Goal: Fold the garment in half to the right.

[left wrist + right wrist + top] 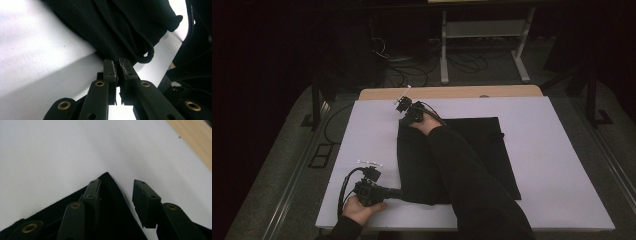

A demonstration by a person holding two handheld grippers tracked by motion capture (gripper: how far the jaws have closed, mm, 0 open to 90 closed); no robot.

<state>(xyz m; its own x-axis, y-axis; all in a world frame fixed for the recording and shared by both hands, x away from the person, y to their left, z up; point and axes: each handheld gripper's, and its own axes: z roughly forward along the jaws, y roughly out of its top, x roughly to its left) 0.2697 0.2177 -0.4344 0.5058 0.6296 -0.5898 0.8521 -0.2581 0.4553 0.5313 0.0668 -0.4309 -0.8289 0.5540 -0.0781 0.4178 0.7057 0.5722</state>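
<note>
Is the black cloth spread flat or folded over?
Folded: the black cloth has its left part doubled over, leaving a thicker strip there; its right part lies flat on the white sheet.

The cloth point(472, 150) is plain black, unpatterned. It lies on a pale lilac-white sheet point(552, 165) covering the tabletop point(452, 92), whose light wood edge shows at 12 o'clock. Both grippers are black with brass-coloured rivets: left gripper point(117, 68), right gripper point(116, 195).

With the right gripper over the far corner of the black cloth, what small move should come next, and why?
Probably close the right gripper on the black cloth corner: its jaws stand apart around that corner without pinching it, while the left gripper is shut on the near edge.
</note>
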